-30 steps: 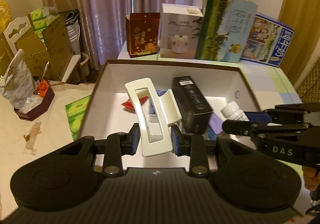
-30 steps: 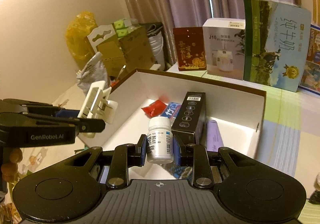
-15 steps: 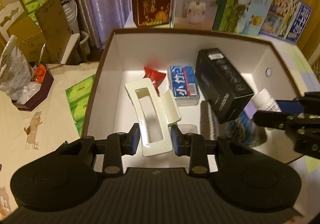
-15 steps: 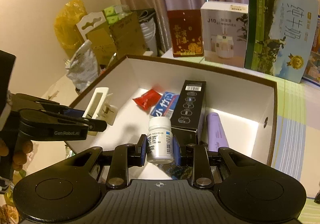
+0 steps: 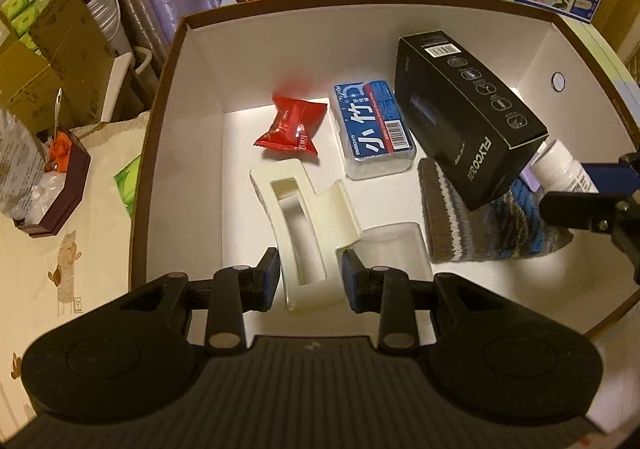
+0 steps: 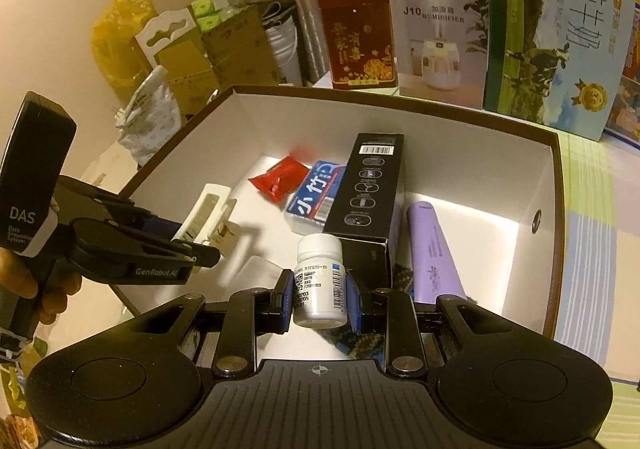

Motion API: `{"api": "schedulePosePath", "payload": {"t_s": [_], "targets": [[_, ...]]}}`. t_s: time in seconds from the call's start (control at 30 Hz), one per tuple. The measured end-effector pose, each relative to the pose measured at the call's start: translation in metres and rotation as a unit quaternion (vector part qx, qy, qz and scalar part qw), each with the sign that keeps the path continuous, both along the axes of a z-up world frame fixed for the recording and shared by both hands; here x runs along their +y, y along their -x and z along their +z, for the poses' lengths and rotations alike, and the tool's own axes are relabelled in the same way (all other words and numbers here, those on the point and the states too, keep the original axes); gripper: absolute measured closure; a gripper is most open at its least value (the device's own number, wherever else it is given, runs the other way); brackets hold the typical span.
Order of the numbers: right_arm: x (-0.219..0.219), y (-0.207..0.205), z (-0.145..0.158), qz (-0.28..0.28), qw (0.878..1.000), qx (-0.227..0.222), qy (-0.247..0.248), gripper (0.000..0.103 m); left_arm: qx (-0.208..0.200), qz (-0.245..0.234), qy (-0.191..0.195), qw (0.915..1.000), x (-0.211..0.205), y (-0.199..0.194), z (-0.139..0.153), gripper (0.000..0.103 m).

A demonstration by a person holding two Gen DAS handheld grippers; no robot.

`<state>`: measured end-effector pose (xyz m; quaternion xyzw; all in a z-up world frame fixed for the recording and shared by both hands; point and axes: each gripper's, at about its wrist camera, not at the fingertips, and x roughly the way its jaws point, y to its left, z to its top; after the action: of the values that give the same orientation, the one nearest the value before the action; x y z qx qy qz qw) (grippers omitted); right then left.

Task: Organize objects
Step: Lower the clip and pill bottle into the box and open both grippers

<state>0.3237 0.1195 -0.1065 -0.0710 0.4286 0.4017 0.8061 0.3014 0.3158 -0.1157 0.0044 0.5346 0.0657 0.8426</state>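
Both my grippers carry something over the box

My left gripper (image 5: 308, 279) clamps the hair clip (image 5: 298, 225), long axis toward 12 o'clock, above bare floor of the box (image 5: 160, 121); the red packet (image 5: 292, 125) lies at 12. My right gripper (image 6: 319, 301) grips the pill bottle (image 6: 320, 281) upright, above a knitted sock (image 5: 480, 225) beside the black carton (image 6: 370, 185).

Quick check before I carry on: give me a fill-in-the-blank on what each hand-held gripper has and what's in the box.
1. The left hand-held gripper is shut on a cream-white hair ____.
2. The right hand-held gripper is shut on a small white ____ with a printed label.
3. In the box, the red snack packet lies beside a clear case with a ____ label.
4. The black carton leans on a striped knitted ____.

Missing words: clip; bottle; blue; sock
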Motion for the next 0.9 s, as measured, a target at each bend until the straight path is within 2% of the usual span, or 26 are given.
{"api": "schedulePosePath", "payload": {"t_s": [0.13, 0.23, 0.33, 0.6, 0.83, 0.9], "targets": [[0.000, -0.003, -0.001, -0.003, 1.000, 0.003, -0.001, 0.079, -0.003, -0.004, -0.005, 1.0000, 0.000, -0.001, 0.001, 0.074], [0.001, -0.003, -0.001, -0.002, 1.000, 0.005, -0.001, 0.079, -0.005, -0.004, -0.005, 1.0000, 0.000, -0.001, 0.003, 0.066], [0.002, -0.003, -0.002, 0.002, 1.000, 0.007, -0.001, 0.079, -0.008, -0.003, -0.006, 0.9999, 0.001, 0.001, 0.006, 0.064], [0.006, -0.003, -0.007, 0.009, 1.000, 0.019, 0.000, 0.079, -0.017, 0.000, 0.002, 0.9999, 0.002, 0.010, 0.016, 0.051], [0.009, -0.004, -0.011, 0.012, 1.000, 0.026, 0.002, 0.079, -0.019, 0.000, 0.009, 0.9998, 0.000, 0.015, 0.019, 0.048], [0.009, -0.004, -0.012, 0.015, 0.999, 0.028, 0.000, 0.079, -0.019, 0.000, 0.010, 0.9998, -0.001, 0.016, 0.020, 0.041]]}}
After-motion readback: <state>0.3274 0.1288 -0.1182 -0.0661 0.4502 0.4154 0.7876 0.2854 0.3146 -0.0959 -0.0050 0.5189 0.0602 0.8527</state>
